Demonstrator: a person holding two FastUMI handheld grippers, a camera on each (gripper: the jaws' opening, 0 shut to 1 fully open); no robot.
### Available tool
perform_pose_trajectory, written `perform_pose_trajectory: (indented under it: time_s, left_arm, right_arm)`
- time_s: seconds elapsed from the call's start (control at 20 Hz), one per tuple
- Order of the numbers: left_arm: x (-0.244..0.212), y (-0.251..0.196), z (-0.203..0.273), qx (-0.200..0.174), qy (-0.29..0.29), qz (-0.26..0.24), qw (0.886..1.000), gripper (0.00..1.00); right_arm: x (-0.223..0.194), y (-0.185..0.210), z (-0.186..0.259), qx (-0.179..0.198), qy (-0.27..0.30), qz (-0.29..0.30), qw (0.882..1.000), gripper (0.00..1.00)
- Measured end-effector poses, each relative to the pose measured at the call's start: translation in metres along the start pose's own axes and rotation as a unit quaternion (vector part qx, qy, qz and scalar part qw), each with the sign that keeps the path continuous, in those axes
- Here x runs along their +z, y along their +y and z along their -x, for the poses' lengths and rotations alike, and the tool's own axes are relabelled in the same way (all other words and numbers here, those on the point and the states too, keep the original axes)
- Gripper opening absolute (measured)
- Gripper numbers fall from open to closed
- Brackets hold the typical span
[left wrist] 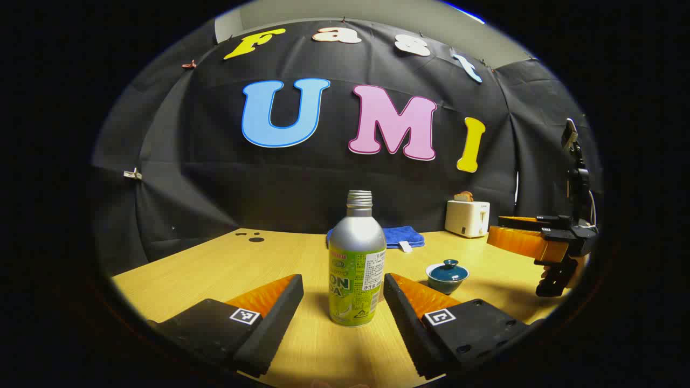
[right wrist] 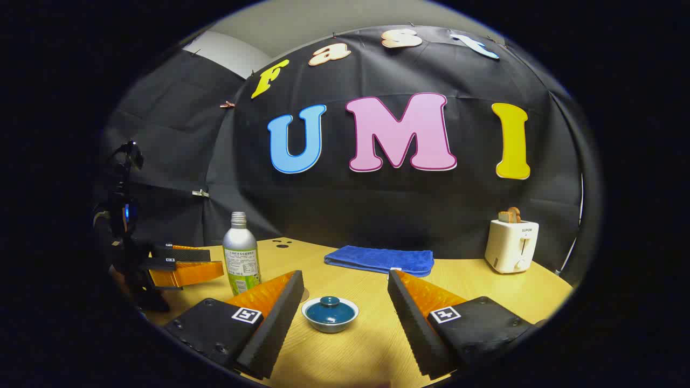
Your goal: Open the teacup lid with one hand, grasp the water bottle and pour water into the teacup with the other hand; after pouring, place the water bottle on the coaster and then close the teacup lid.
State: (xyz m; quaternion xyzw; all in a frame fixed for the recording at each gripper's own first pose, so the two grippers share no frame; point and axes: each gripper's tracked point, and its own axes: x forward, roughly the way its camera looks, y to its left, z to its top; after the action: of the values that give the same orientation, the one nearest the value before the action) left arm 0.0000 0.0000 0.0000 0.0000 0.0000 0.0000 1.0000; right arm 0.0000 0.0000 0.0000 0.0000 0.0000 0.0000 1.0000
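Wooden tabletop (right wrist: 485, 302), black cloth behind. Lidded teacup (right wrist: 330, 314) is the landmark: water bottle (left wrist: 356, 264) stands upright well to its left, blue towel (right wrist: 380, 259) behind it. Left gripper (left wrist: 343, 293) is spread wide around the bottle, not touching. Right gripper (right wrist: 345, 293) is spread around the cup. Bottle looks like smooth metal, probably slippery: grip the labelled mid-body. Ceramic lid (right wrist: 329, 308) is fragile: pinch the knob.

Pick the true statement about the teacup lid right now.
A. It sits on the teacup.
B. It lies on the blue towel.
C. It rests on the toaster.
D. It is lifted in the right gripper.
A: the lid still sits on the teacup, between the open fingers of the right gripper, untouched.
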Motion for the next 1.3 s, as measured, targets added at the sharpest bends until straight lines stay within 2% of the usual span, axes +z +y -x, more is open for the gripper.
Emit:
perform_pose_trajectory:
  time_s: [0.85,1.1,1.3]
  left_arm:
    - [-0.002,-0.003,0.005,0.009,0.013,-0.008,1.000,0.95]
    - [0.000,-0.005,0.005,0.008,0.010,-0.012,1.000,0.95]
    - [-0.001,-0.008,0.001,0.002,0.010,-0.007,1.000,0.95]
  right_arm:
    - [0.006,0.005,-0.001,0.008,0.007,-0.008,1.000,0.97]
    - [-0.015,0.016,-0.024,0.023,0.058,0.004,0.998,0.97]
    - [-0.042,0.020,-0.043,0.022,0.105,0.025,0.994,0.95]
